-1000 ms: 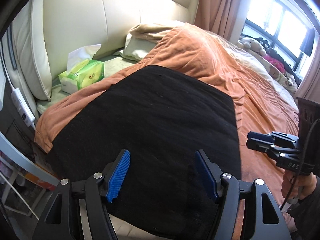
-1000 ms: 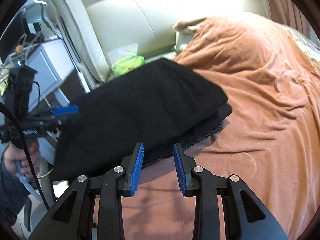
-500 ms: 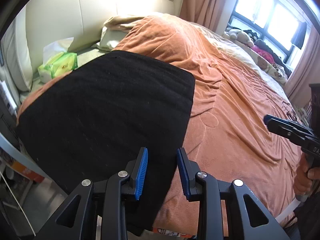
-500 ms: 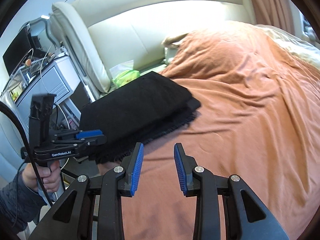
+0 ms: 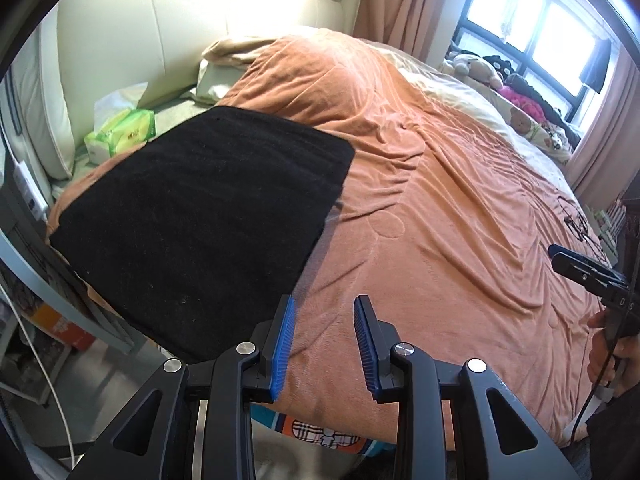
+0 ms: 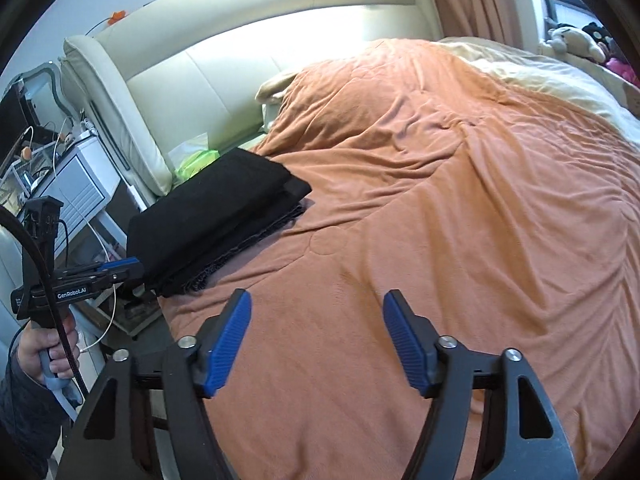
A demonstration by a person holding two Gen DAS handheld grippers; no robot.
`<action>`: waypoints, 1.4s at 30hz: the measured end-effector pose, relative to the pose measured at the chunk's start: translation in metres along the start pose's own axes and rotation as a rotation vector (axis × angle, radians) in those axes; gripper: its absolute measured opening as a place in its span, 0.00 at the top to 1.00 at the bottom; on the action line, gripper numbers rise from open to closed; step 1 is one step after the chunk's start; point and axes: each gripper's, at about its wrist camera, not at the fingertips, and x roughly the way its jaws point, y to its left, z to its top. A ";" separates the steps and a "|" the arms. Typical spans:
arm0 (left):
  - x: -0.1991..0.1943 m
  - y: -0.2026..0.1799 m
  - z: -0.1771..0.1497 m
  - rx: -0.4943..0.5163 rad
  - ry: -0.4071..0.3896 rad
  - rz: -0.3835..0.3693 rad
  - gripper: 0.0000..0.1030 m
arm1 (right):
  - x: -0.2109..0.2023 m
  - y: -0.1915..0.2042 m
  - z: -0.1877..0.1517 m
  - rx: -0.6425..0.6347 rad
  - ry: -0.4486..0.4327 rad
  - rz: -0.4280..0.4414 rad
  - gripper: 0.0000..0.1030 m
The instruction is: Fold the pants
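So the black pants (image 5: pixel 200 216) are folded into a neat stack at the near left corner of the bed, sitting on the orange blanket (image 5: pixel 440 208) just this side of the tissue pack (image 5: pixel 122 134) by the headboard. Neither tool's touching them. Left gripper (image 5: pixel 323 344) has its jaws a little apart with nothing between them. Right gripper (image 6: pixel 316 340) has just been opening, jaws wide apart over bare blanket, also empty.

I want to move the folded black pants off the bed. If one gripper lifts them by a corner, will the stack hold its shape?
Probably not. The pants are soft cloth in loose stacked layers with nothing binding them, so they would likely droop and unfold. They look light. On the plush orange blanket, pushing may bunch them rather than slide them.
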 end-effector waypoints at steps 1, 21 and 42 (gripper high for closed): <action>-0.004 -0.004 0.000 0.006 -0.003 0.000 0.67 | -0.009 0.001 -0.001 0.000 -0.008 -0.006 0.31; -0.107 -0.102 -0.010 0.113 -0.196 -0.001 0.01 | -0.182 0.021 -0.039 0.073 -0.118 -0.242 0.10; -0.192 -0.189 -0.072 0.236 -0.285 -0.057 0.00 | -0.319 0.060 -0.122 0.112 -0.209 -0.345 0.10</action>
